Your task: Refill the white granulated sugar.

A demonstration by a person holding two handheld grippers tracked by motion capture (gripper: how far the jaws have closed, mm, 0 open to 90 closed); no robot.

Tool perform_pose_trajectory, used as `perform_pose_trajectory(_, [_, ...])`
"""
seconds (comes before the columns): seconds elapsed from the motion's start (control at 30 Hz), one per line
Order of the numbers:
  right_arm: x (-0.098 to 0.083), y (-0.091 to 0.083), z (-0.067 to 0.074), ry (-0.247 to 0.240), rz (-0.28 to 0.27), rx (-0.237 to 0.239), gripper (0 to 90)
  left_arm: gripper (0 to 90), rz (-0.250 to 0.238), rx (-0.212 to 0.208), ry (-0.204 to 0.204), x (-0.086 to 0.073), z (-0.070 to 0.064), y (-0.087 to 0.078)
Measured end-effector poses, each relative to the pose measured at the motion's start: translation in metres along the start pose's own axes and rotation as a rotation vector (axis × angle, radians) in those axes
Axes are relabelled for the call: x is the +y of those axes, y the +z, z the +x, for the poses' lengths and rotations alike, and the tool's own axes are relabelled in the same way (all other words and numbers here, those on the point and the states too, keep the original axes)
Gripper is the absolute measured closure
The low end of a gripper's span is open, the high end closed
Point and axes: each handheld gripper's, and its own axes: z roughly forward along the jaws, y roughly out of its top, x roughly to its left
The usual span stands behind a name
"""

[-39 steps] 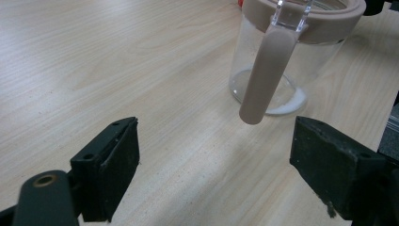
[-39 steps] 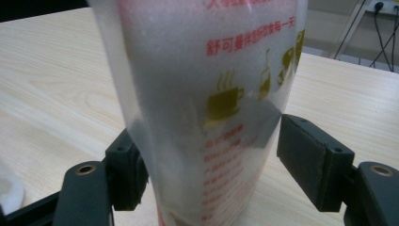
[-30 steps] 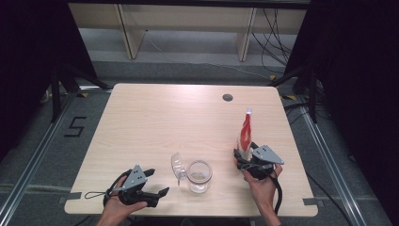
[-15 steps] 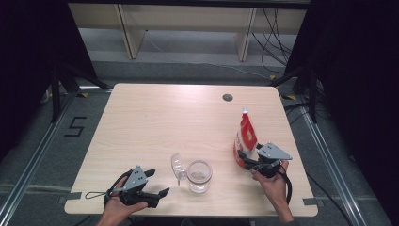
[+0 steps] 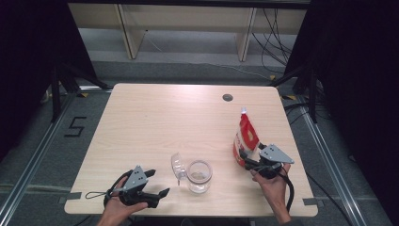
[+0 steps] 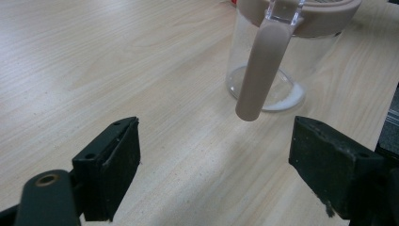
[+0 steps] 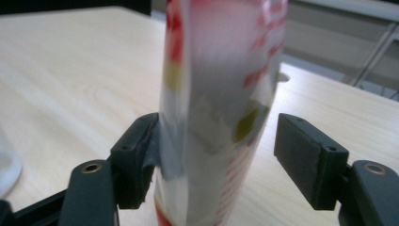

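Observation:
A red and white pouch (image 5: 246, 136) stands upright on the right side of the table (image 5: 155, 122). My right gripper (image 5: 245, 157) is at its base with the pouch (image 7: 216, 94) between the jaws. The jaws have just been opening: one pad (image 7: 136, 155) still touches the pouch, the other pad (image 7: 306, 160) stands clear of it. A clear glass jar (image 5: 199, 176) with a little white stuff in the bottom stands near the front edge. My left gripper (image 5: 157, 182) lies open to its left, facing the jar (image 6: 282, 70) and its hanging beige latch (image 6: 261, 75).
The jar's clear lid (image 5: 177, 165) is flipped open to its left side. A dark round hole (image 5: 227, 97) marks the far part of the table. Shelving and cables stand on the floor beyond the far edge.
The right hand has shifted slightly right and toward the near edge. The pouch has turned, showing a broader face. The right jaws stand a little wider. The left hand has not moved.

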Motion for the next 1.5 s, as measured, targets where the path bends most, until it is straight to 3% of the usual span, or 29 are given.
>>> perform_pose_trajectory(0.1, [-0.001, -0.001, 0.004, 0.039, -0.020, -0.033, 26.9, 16.5, 0.012, 0.001, 0.019, 0.000, 0.001, 0.000])
perform_pose_trajectory(0.13, [-0.001, 0.000, 0.003, 0.043, -0.036, -0.032, 26.4, 16.5, -0.011, -0.007, -0.009, 0.000, -0.001, 0.001])
perform_pose_trajectory(0.2, [-0.002, 0.000, 0.005, 0.053, -0.075, -0.052, 24.7, 16.4, 0.002, -0.003, 0.002, 0.000, 0.000, 0.000])
perform_pose_trajectory(0.27, [-0.005, 0.003, 0.006, 0.083, -0.081, -0.044, 21.8, 16.3, 0.002, -0.008, 0.004, 0.000, 0.000, 0.001])
perform_pose_trajectory(0.3, [-0.006, 0.005, 0.006, 0.079, -0.086, -0.052, 21.2, 16.2, 0.005, -0.004, -0.025, -0.001, -0.002, 0.001])
perform_pose_trajectory(0.37, [-0.007, 0.006, 0.006, 0.087, -0.061, -0.040, 19.3, 16.1, 0.005, -0.005, -0.014, -0.001, -0.002, 0.001])
perform_pose_trajectory(0.4, [-0.007, 0.007, 0.007, 0.075, -0.074, -0.071, 19.4, 16.1, 0.004, -0.005, -0.017, -0.001, -0.002, 0.001])
perform_pose_trajectory(0.5, [-0.008, 0.011, 0.011, 0.070, -0.071, -0.053, 19.9, 16.0, 0.003, -0.007, -0.026, -0.001, -0.002, 0.002])
perform_pose_trajectory(0.6, [-0.010, 0.015, 0.015, 0.056, -0.071, -0.074, 20.6, 16.0, 0.001, -0.006, -0.027, -0.001, -0.002, 0.002])
perform_pose_trajectory(0.67, [-0.010, 0.019, 0.015, 0.010, -0.079, -0.092, 21.8, 16.0, 0.004, -0.004, -0.026, -0.001, -0.002, 0.002])
perform_pose_trajectory(0.83, [-0.013, 0.028, 0.017, 0.012, -0.096, -0.090, 25.1, 16.0, 0.003, -0.005, -0.029, -0.002, -0.002, 0.002])
perform_pose_trajectory(0.9, [-0.014, 0.030, 0.017, 0.050, -0.118, -0.086, 26.3, 16.0, 0.003, -0.005, -0.029, -0.002, -0.002, 0.002])
perform_pose_trajectory(0.97, [-0.014, 0.031, 0.016, 0.058, -0.141, -0.097, 27.4, 16.0, 0.004, -0.005, -0.029, -0.002, -0.002, 0.002])
perform_pose_trajectory(1.0, [-0.014, 0.031, 0.016, 0.042, -0.140, -0.112, 27.9, 16.0, -0.005, -0.006, -0.039, -0.002, -0.003, 0.003])
perform_pose_trajectory(1.07, [-0.014, 0.031, 0.016, 0.060, -0.148, -0.088, 28.1, 16.0, -0.003, -0.006, -0.025, -0.002, -0.002, 0.003])
perform_pose_trajectory(1.17, [-0.016, 0.032, 0.016, 0.048, -0.143, -0.114, 28.8, 16.0, -0.002, -0.003, -0.029, -0.002, -0.003, 0.003])
perform_pose_trajectory(1.4, [-0.017, 0.033, 0.017, 0.063, -0.145, -0.097, 30.0, 16.0, 0.002, -0.002, -0.028, -0.002, -0.003, 0.003])
perform_pose_trajectory(1.5, [-0.019, 0.034, 0.017, 0.046, -0.155, -0.122, 31.5, 16.0, -0.010, -0.010, -0.032, -0.002, -0.004, 0.003])
